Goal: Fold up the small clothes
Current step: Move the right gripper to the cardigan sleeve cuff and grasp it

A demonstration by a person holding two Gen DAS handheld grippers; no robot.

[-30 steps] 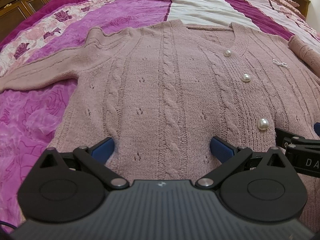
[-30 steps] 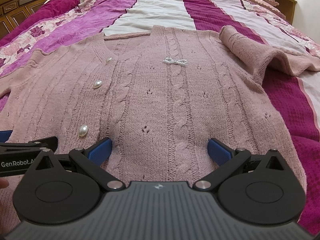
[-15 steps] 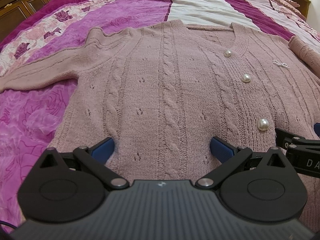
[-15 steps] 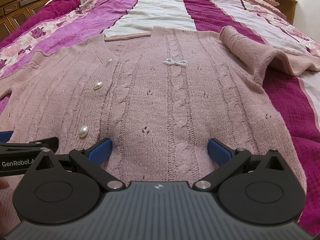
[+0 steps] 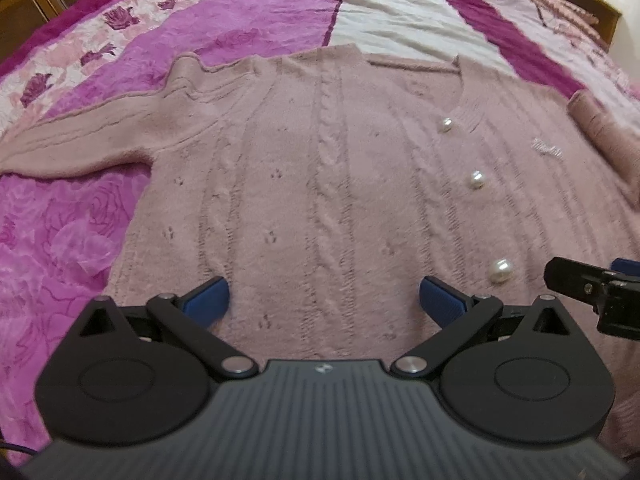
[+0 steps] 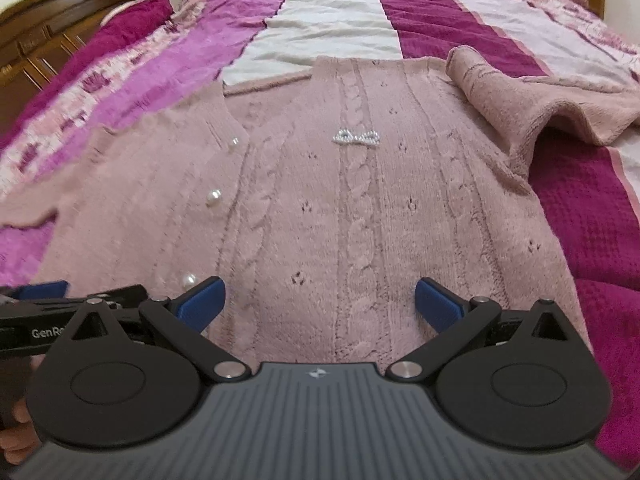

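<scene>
Cardigan (image 5: 320, 184) pink, cable-knit, pearl-buttoned, spread flat on bedspread (image 5: 248, 20)

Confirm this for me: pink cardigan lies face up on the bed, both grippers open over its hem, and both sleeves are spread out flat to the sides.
Not quite. Only one sleeve lies spread out flat; the other sleeve is bunched up in a fold by the shoulder, as the right wrist view shows. The cardigan is face up, left gripper and right gripper open.
</scene>
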